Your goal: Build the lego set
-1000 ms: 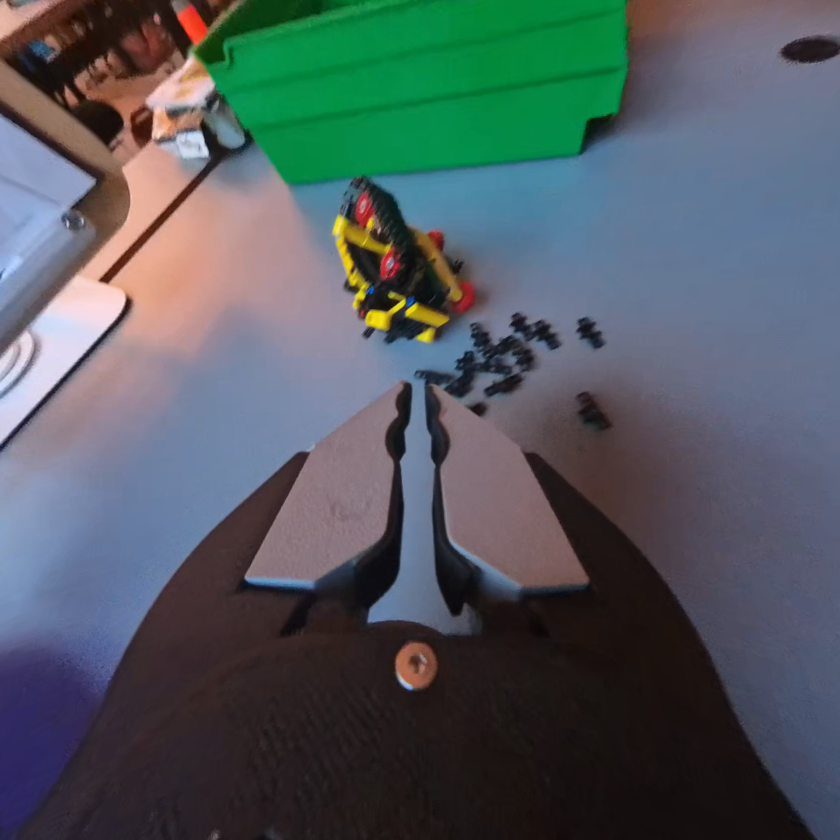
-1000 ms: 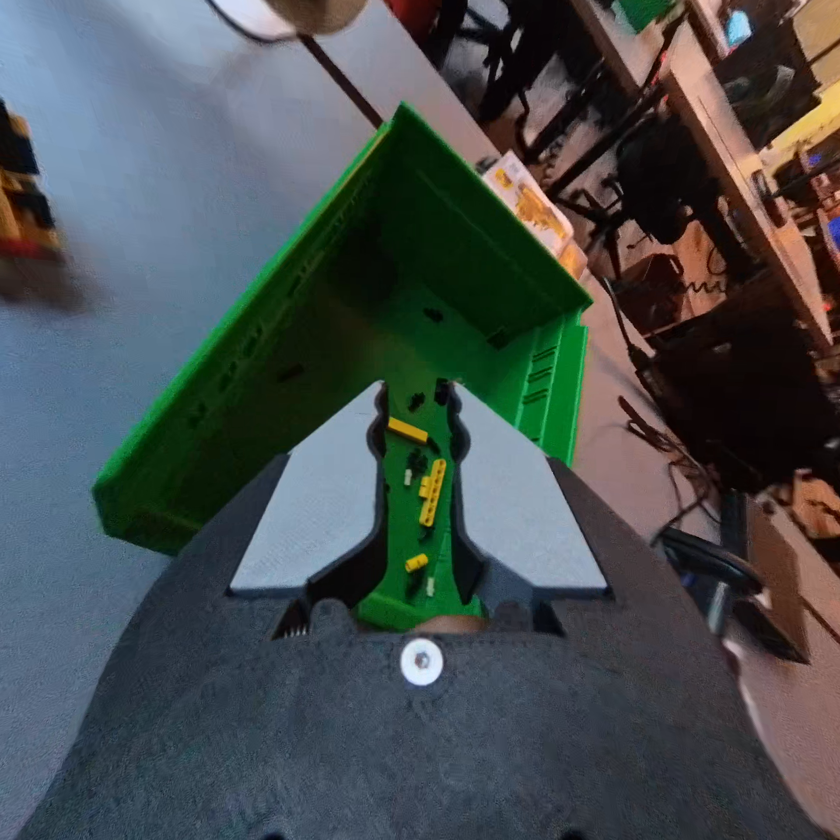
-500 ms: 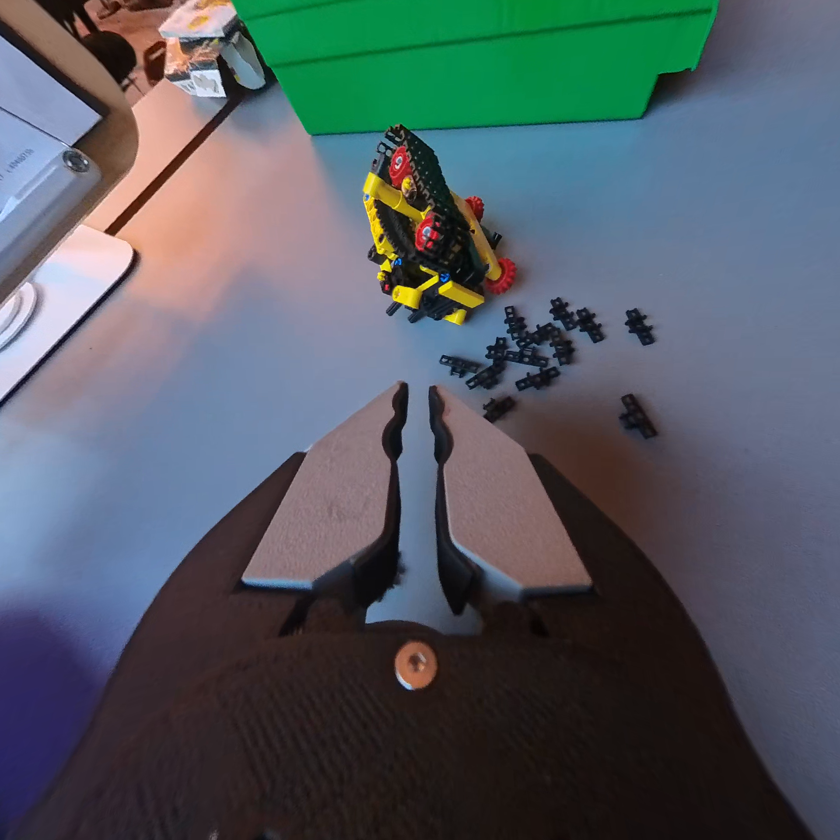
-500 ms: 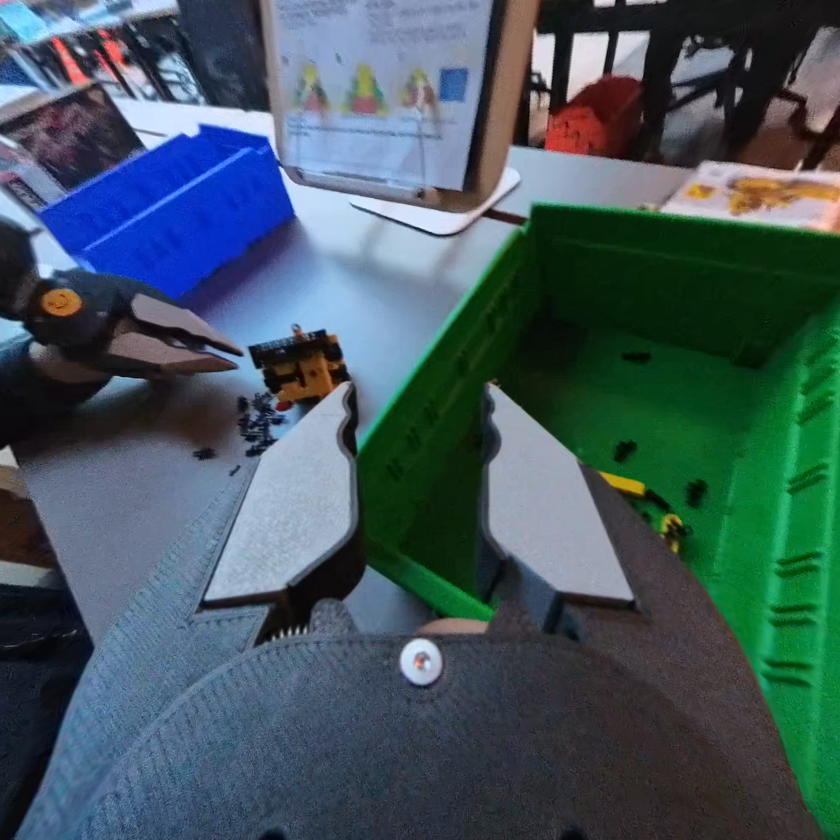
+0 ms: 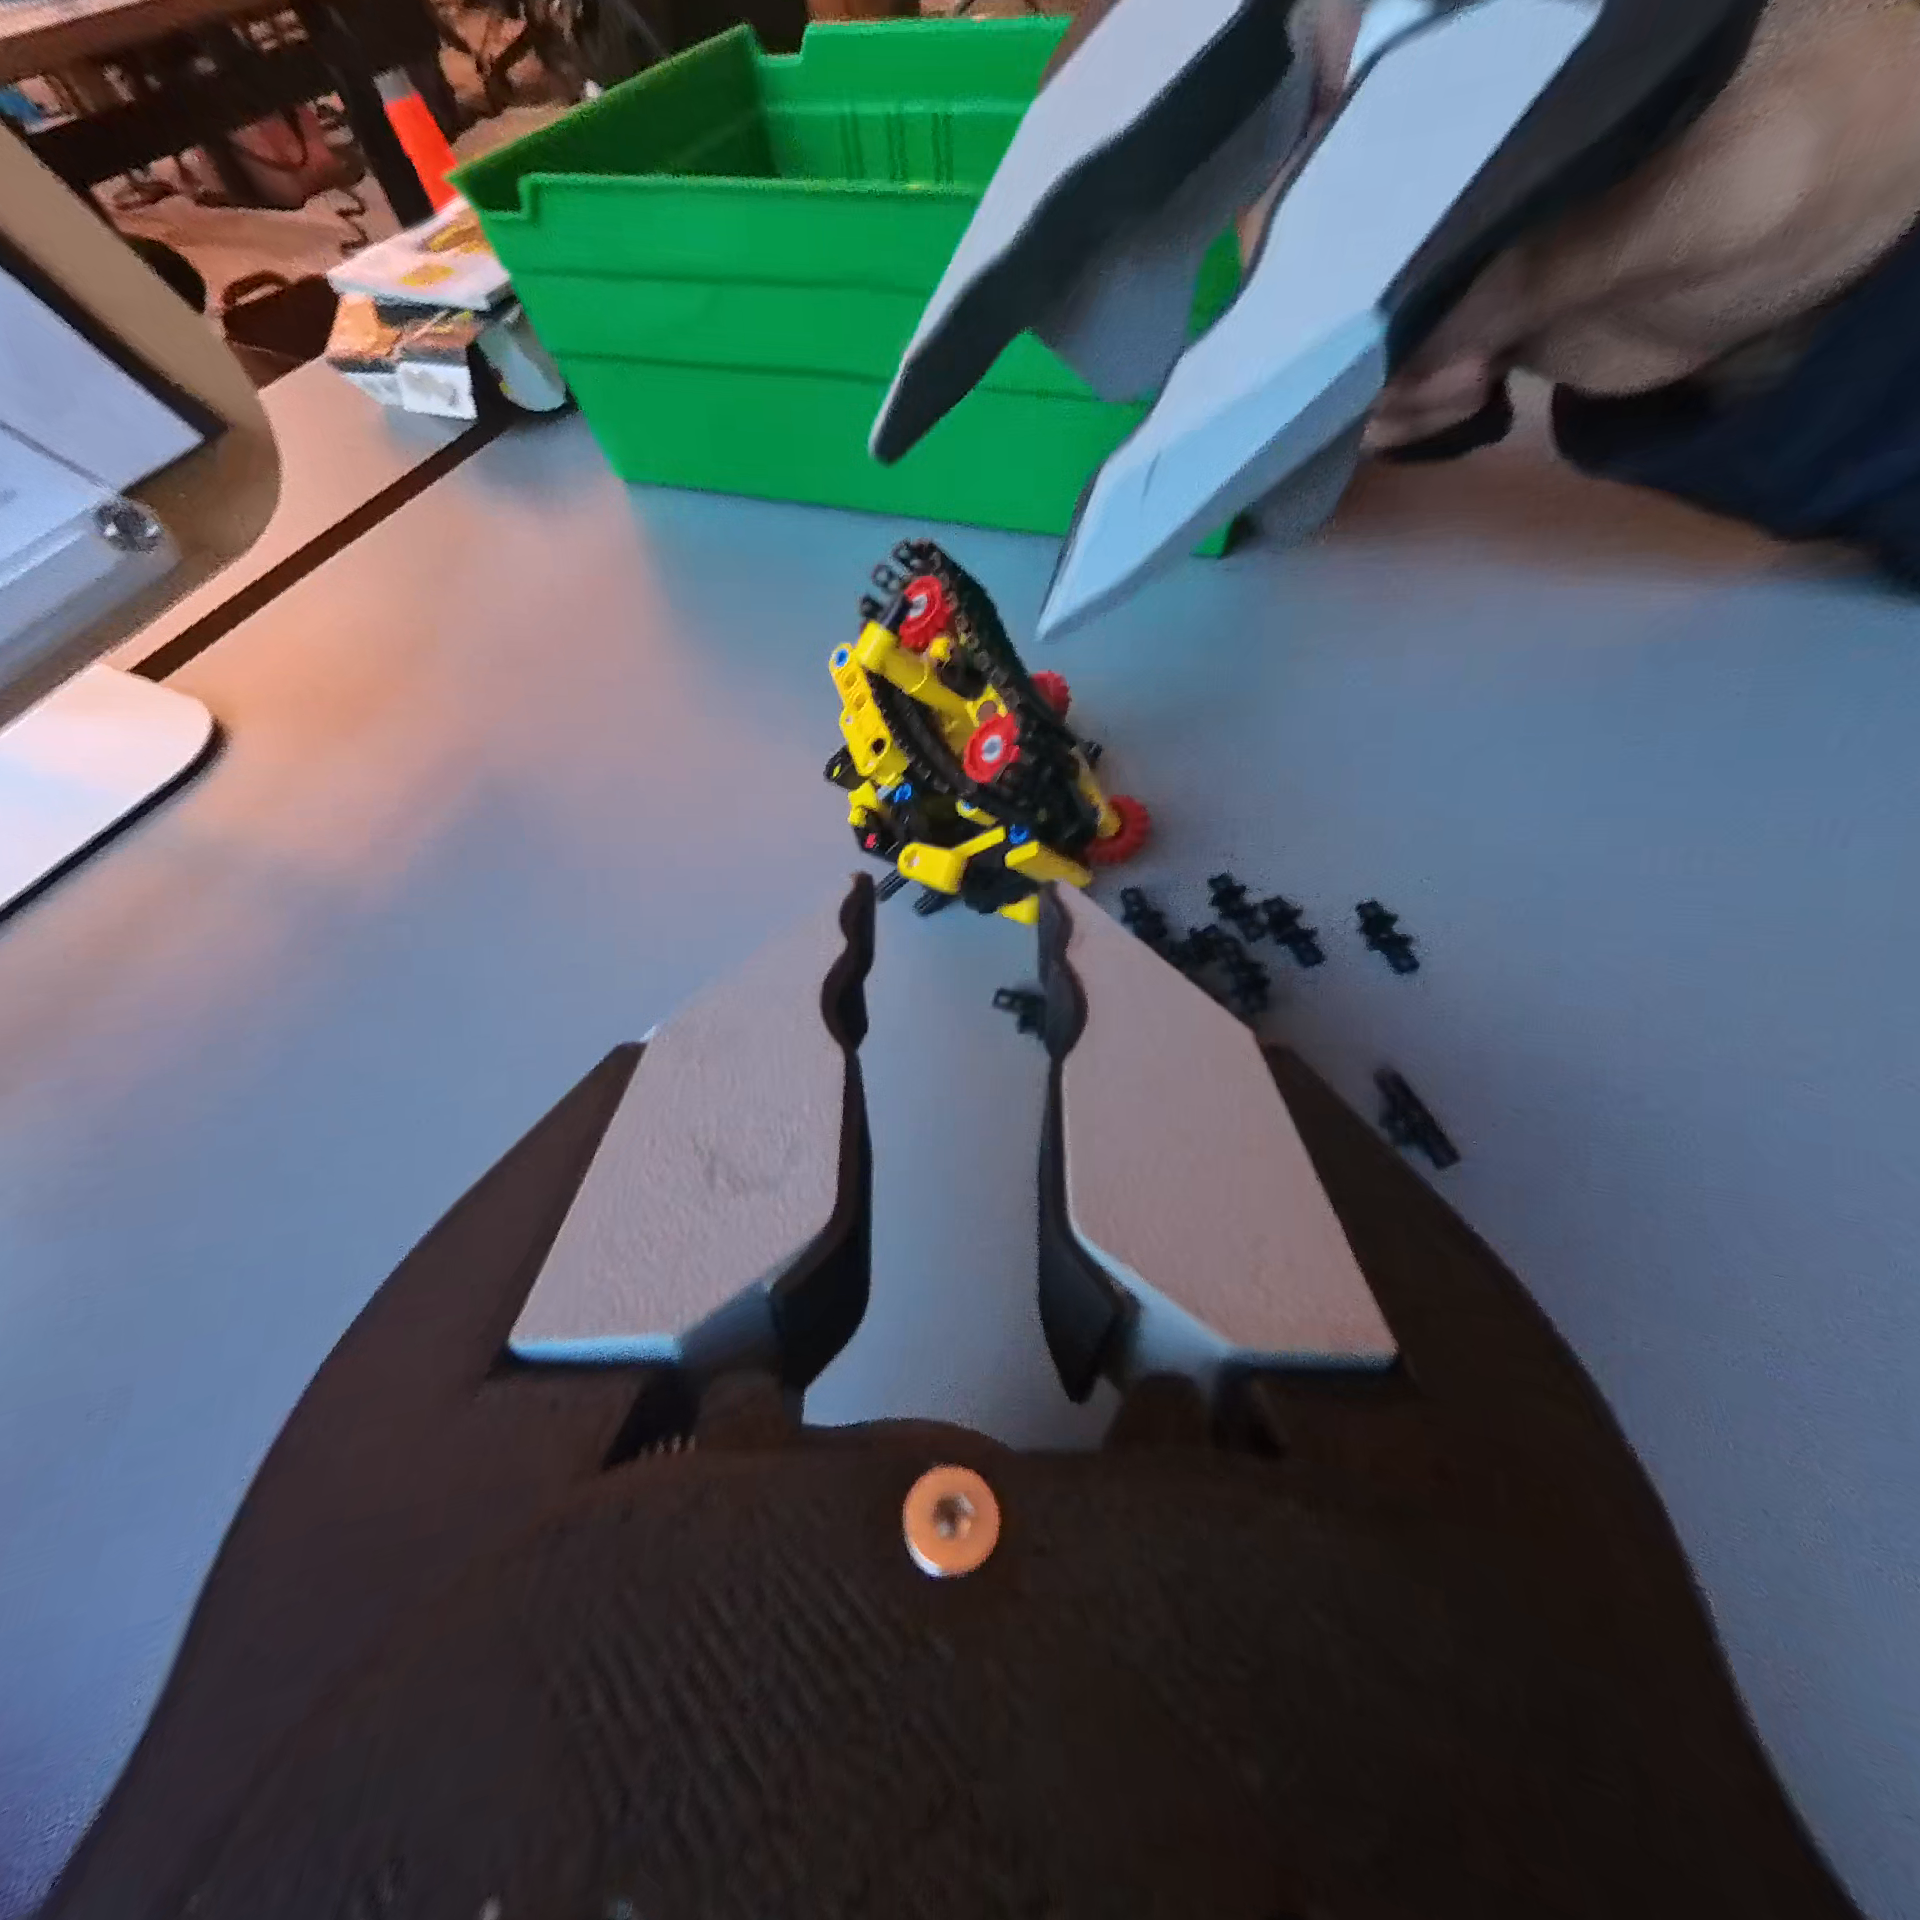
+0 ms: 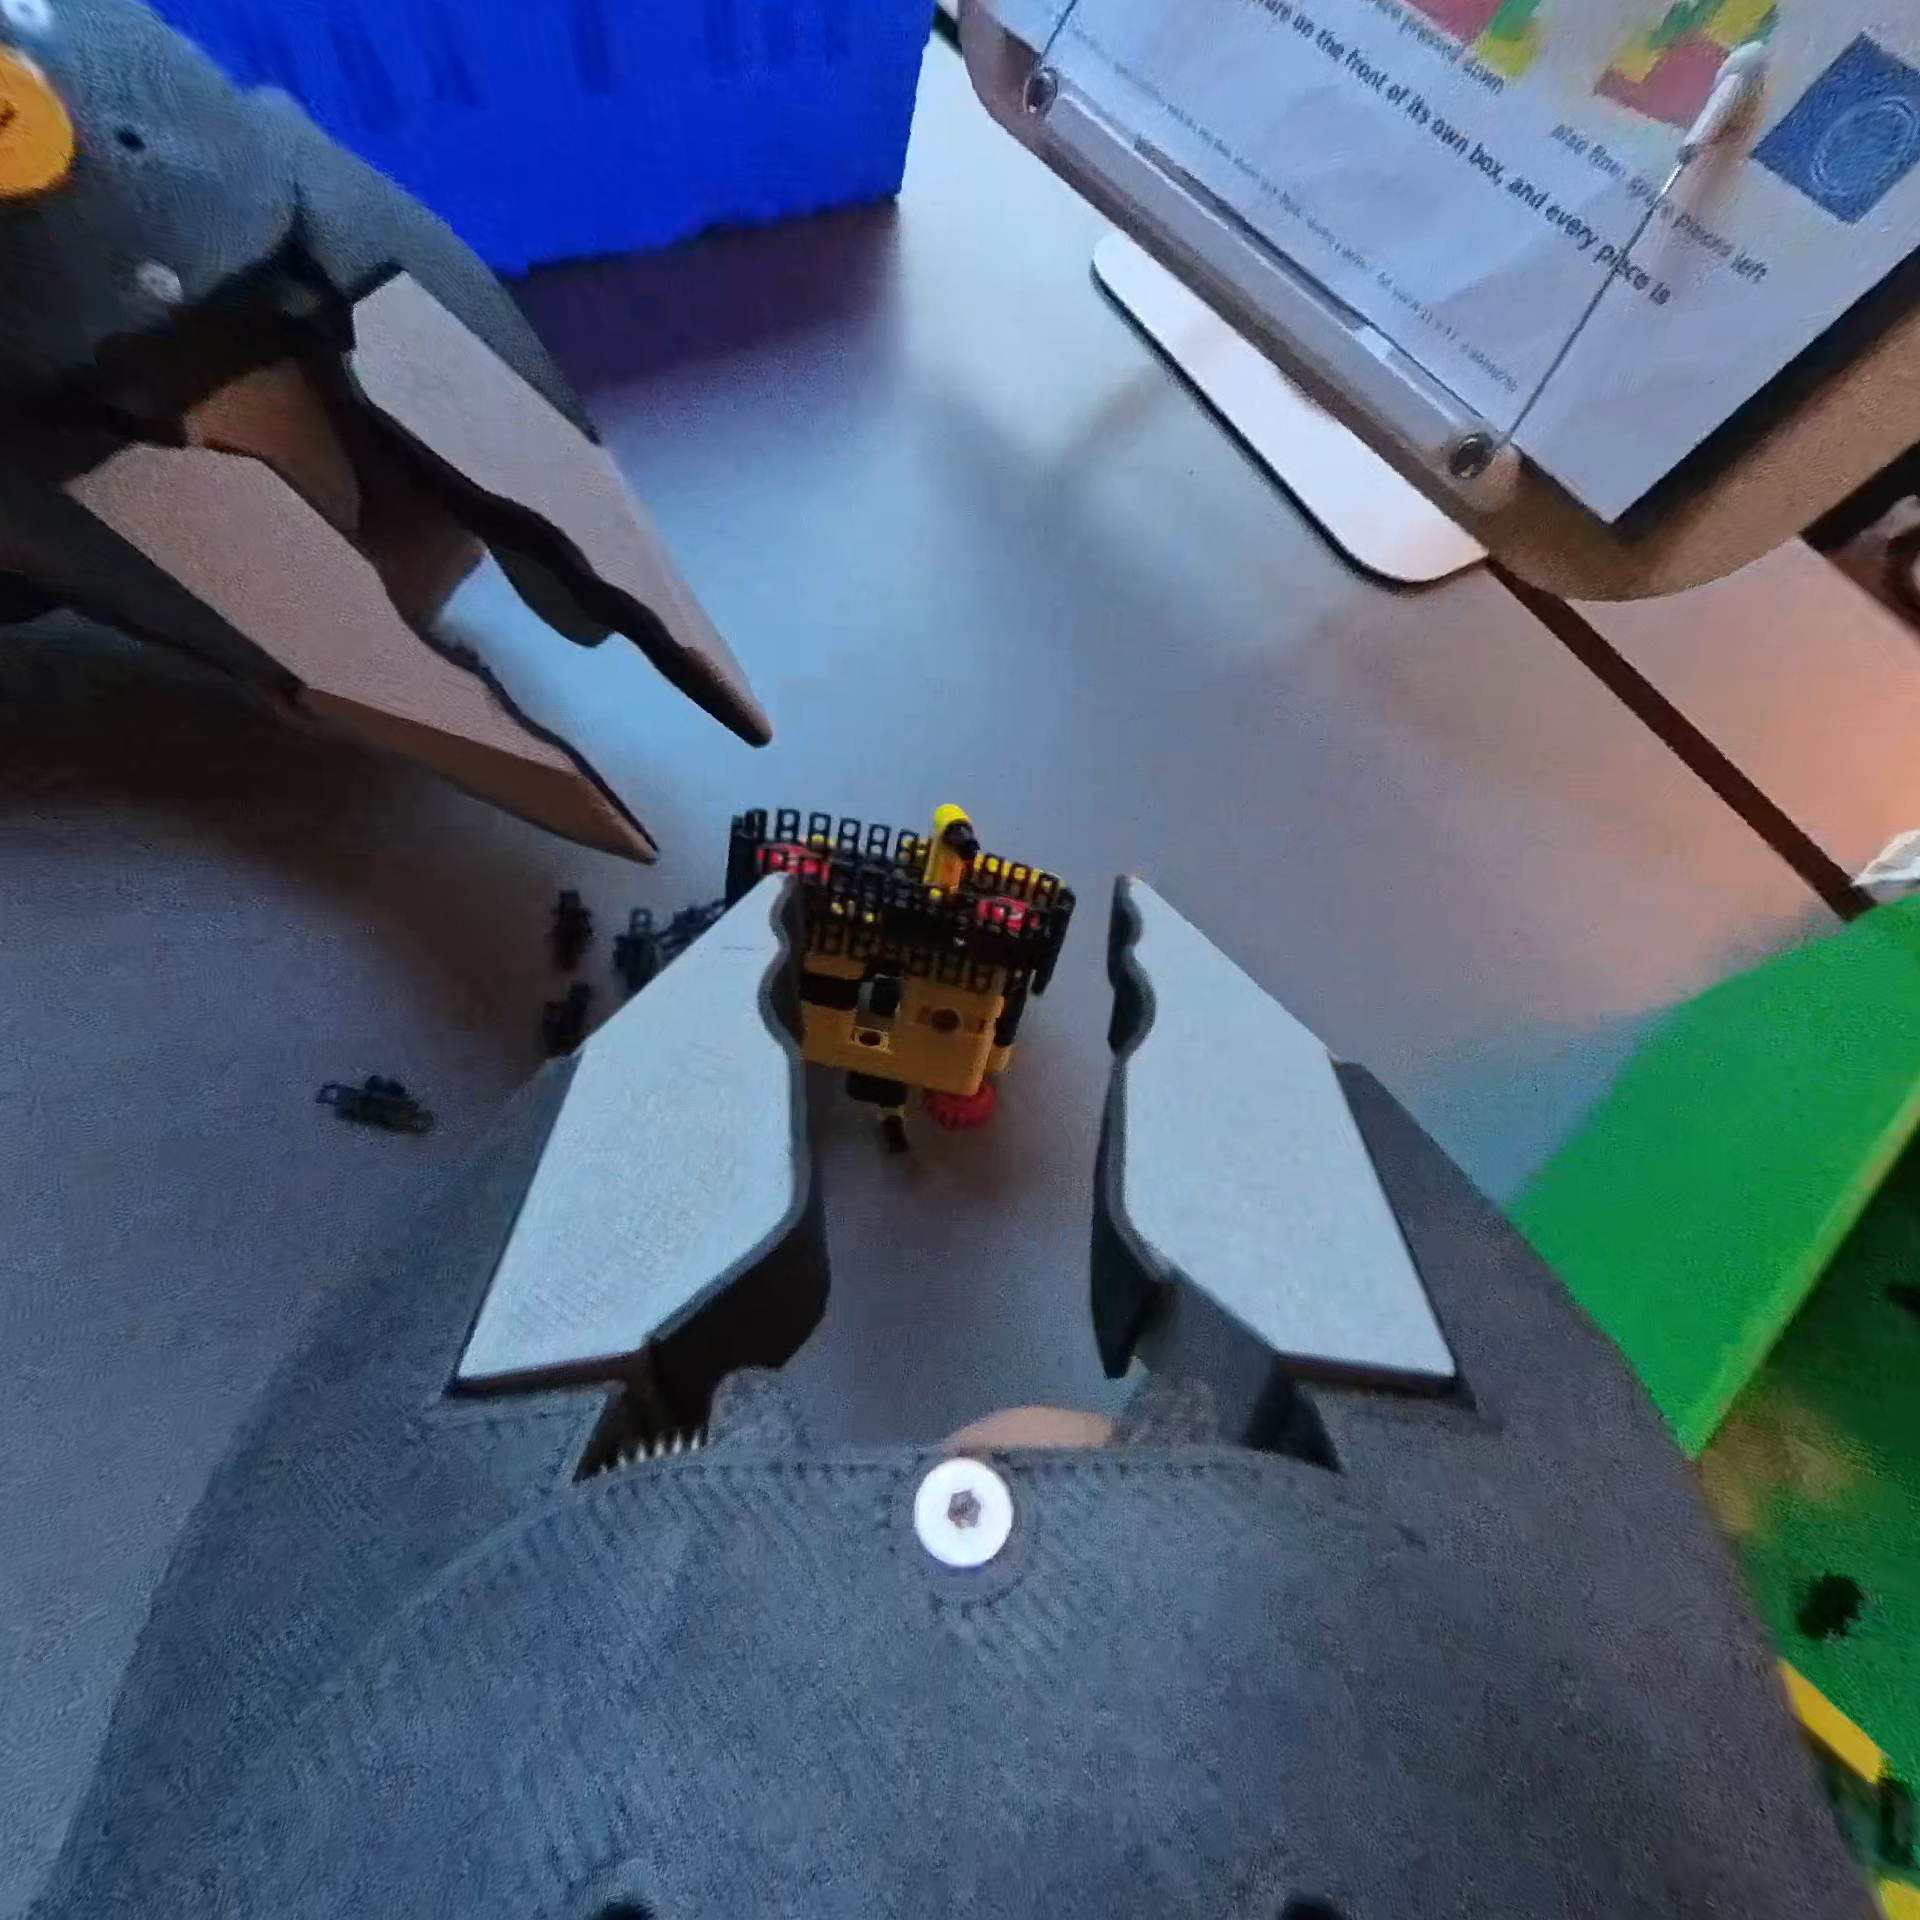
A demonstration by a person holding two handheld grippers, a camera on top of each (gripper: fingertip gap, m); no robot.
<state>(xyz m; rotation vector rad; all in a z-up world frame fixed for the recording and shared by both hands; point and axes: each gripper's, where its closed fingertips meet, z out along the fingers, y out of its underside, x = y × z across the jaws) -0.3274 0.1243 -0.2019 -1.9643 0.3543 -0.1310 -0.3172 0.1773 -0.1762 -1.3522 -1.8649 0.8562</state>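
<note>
Between parted right gripper (image 6: 945, 899) fingertips, lego model (image 6: 914, 966), left gripper (image 5: 951, 904) apart, just short.

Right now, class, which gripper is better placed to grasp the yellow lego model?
Right. The right gripper is open with the lego model framed between its fingers; the left gripper points beside it.

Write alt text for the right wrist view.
The open right gripper points at a yellow and black lego model standing on the grey table, not gripping it. The open left gripper reaches in from the left above loose black links; a green bin sits right, a blue bin behind.
</note>
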